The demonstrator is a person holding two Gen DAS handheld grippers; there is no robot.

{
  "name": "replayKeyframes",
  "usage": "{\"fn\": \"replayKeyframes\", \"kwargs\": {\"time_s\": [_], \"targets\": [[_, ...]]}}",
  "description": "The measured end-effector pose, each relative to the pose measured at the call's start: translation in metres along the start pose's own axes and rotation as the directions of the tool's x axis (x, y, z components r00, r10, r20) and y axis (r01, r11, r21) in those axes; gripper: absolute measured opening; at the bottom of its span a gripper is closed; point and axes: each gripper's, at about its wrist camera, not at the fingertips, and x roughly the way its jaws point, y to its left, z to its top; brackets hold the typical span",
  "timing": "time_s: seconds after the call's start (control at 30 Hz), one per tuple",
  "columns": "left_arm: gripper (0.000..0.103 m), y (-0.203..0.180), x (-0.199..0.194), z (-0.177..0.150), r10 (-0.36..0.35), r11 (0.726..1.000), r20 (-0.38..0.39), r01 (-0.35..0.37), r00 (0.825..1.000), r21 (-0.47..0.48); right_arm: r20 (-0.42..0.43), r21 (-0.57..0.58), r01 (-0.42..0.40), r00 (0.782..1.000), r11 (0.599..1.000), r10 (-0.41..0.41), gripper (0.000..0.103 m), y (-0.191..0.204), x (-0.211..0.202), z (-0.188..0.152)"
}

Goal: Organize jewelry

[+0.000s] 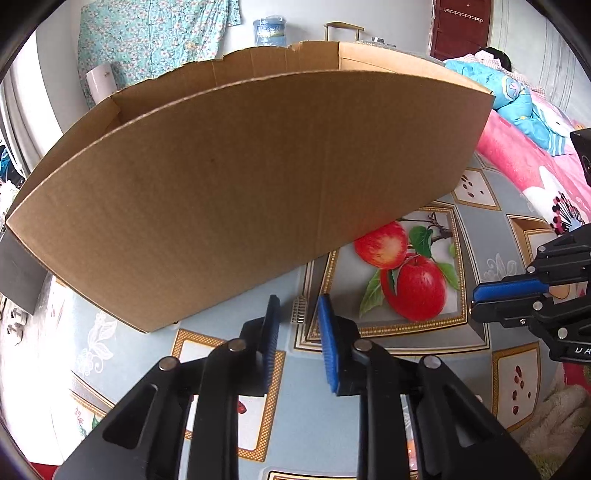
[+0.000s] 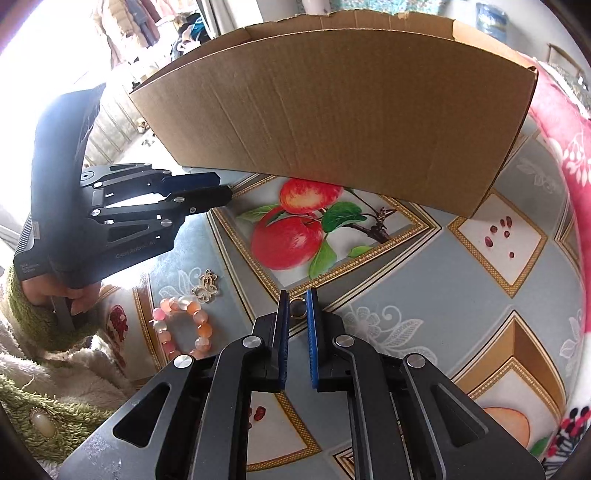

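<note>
Fruit-patterned oilcloth covers the table (image 2: 424,280). At its tips the right hand-held gripper (image 2: 296,308) pinches a small gold ring (image 2: 297,307): light, hard, slippery, best held across the band. Left hand-held gripper (image 1: 298,312) brackets a small silvery piece (image 1: 299,312), grip uncertain. Beads (image 2: 184,328) lie near; the cardboard box (image 2: 332,110) stands beyond.

wall: pale grey (image 1: 55,66) | curtain: floral teal (image 1: 155,33) | door: dark red (image 1: 460,27) | window: glaring (image 2: 48,48)
</note>
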Motion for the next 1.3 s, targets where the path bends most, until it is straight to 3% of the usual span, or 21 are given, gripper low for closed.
{"fn": "replayKeyframes", "kwargs": {"time_s": [0.47,0.93,1.07,1.13,1.3], "targets": [[0.004,0.005,-0.001,0.000,-0.004,1.000,-0.004,0.004,1.000,0.002,0.012,0.018,-0.024,1.000,1.000,0.024,0.006,-0.015,-0.011,-0.002],[0.004,0.003,-0.011,0.000,-0.014,1.000,0.022,0.014,1.000,0.011,0.015,0.025,-0.021,1.000,0.999,0.021,0.000,-0.017,-0.018,-0.001],[0.004,0.000,-0.014,-0.001,-0.017,1.000,0.029,0.017,0.999,0.007,0.019,0.019,-0.027,0.999,0.999,0.027,0.005,-0.017,-0.023,-0.002],[0.004,0.001,-0.015,-0.003,-0.021,1.000,0.029,0.021,0.999,0.000,0.015,0.012,-0.023,1.000,1.000,0.023,0.014,-0.014,-0.022,-0.002],[0.004,0.003,-0.016,-0.007,-0.026,1.000,0.029,0.027,0.999,-0.012,0.001,-0.050,0.012,1.000,0.999,-0.012,0.015,-0.002,-0.016,-0.001]]}}
